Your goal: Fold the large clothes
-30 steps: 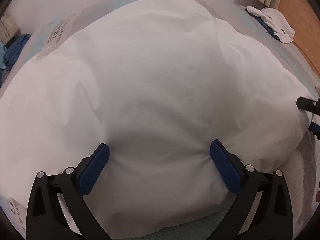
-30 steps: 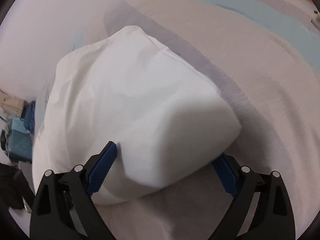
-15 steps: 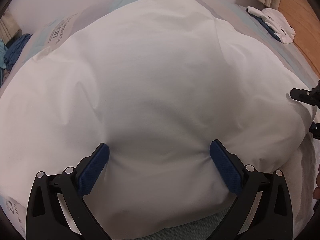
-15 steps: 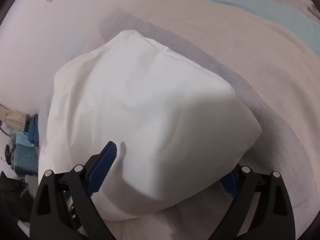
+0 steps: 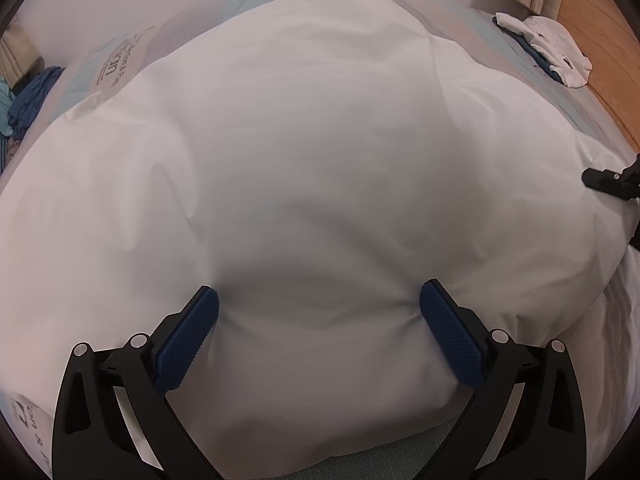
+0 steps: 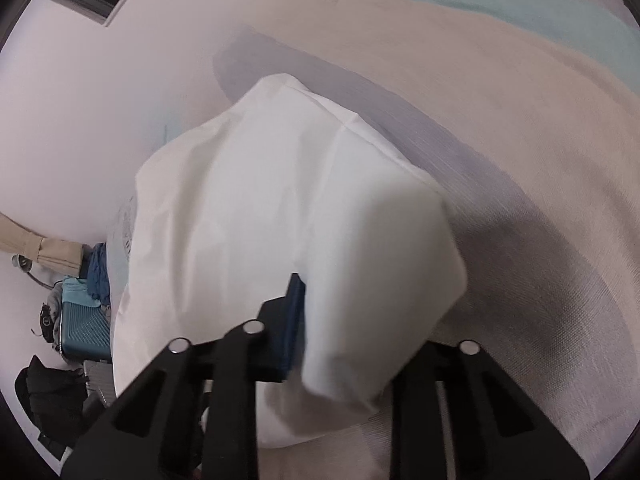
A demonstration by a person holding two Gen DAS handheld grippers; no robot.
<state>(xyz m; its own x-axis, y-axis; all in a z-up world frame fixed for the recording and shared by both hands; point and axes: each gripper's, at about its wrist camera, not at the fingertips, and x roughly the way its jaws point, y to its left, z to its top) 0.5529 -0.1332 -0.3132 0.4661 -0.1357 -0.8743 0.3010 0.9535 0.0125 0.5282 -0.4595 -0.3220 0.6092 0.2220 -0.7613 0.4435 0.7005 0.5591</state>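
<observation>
Left wrist view first: left gripper (image 5: pixel 319 312), blue-padded jaws wide apart, straddles the puffy white cloth bundle (image 5: pixel 312 160) lying on the striped bedspread (image 5: pixel 624 312). Right wrist view: right gripper (image 6: pixel 324 320) (jaws just closing) pinches the bundle's near corner.

Matt white cloth pillowcase (image 5: pixel 320 152); tool (image 5: pixel 319 344) pads of dimpled blue rubber.
</observation>
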